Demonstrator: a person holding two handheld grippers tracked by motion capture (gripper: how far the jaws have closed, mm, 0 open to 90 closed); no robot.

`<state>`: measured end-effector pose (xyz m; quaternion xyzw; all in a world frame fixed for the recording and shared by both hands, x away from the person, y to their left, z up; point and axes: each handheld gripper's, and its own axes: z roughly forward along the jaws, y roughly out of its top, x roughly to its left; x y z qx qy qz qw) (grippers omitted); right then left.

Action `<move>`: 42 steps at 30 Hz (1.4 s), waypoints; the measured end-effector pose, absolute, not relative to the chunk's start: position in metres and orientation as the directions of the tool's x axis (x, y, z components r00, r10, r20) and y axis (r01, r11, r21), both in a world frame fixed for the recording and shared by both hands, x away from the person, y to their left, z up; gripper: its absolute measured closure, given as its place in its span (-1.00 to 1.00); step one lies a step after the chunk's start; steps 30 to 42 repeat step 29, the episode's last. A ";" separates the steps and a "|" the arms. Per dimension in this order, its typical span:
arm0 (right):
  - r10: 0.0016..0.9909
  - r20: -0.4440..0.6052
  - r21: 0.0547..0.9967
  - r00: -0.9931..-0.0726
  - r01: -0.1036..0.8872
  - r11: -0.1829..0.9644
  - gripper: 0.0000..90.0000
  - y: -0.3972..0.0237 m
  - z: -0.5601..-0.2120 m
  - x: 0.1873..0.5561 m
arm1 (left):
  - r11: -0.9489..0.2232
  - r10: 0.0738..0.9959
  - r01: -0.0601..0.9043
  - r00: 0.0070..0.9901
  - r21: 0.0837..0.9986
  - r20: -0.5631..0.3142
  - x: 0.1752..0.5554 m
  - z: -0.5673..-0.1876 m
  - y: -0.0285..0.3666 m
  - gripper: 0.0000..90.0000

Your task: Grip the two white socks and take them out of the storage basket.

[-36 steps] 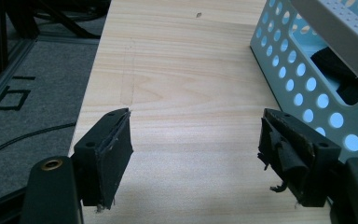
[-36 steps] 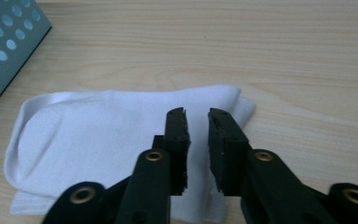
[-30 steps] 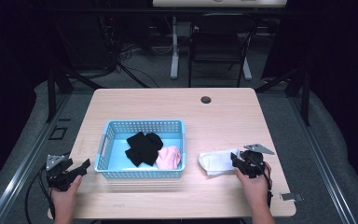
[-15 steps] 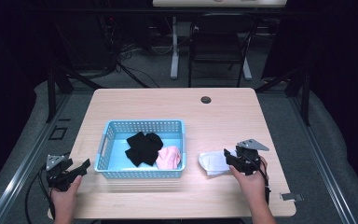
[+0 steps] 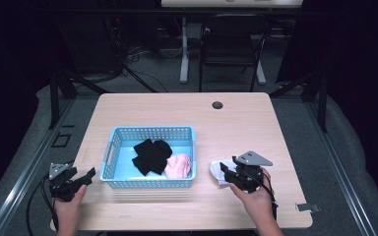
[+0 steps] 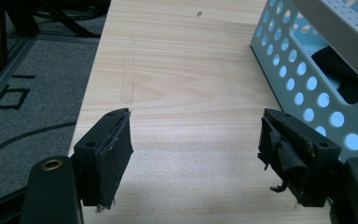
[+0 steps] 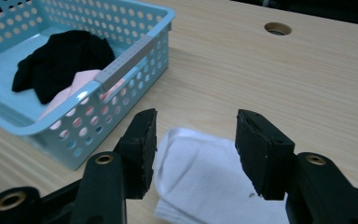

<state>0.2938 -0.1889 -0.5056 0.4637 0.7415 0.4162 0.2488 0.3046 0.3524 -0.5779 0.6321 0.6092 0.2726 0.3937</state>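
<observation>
While my right gripper (image 7: 196, 144) hangs over the white sock (image 7: 205, 182), its jaws have just been opening and now stand wide, nothing pinched between them; the pads clear the fabric on both sides and I can't see either one touching it. The sock is folded and lies flat on the table (image 5: 246, 118), just right of the blue basket (image 5: 150, 184) and apart from its wall. In the high view the same gripper (image 5: 229, 172) sits at the sock's (image 5: 217, 171) right edge, my right hand (image 5: 253, 194) behind it. My left gripper (image 6: 193, 144) is also spread wide and holds nothing, bare wood between the jaws, with the basket's (image 6: 307, 84) perforated side just off one jaw, not touching. From above, that gripper (image 5: 86, 176) rests at the table's left front edge, a little left of the basket. Count: two grippers, one basket, one white sock outside it, and inside it one black piece of clothing (image 5: 151, 155) and one pink one (image 5: 178, 166), side by side and touching. One round cable hole (image 5: 217, 105) in the tabletop near the far edge.
</observation>
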 end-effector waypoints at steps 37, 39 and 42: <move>0.835 0.046 0.813 -0.548 0.506 0.287 0.08 -0.164 -0.557 0.288 | 0.057 0.985 0.554 0.106 0.830 -0.138 0.305 -0.579 0.352 -0.44; 0.835 0.046 0.813 -0.548 0.506 0.287 0.08 -0.164 -0.557 0.288 | 0.057 0.985 0.554 0.106 0.830 -0.138 0.305 -0.579 0.352 -0.44; 0.835 0.046 0.813 -0.548 0.506 0.287 0.08 -0.164 -0.557 0.288 | 0.057 0.985 0.554 0.106 0.830 -0.138 0.305 -0.579 0.352 -0.44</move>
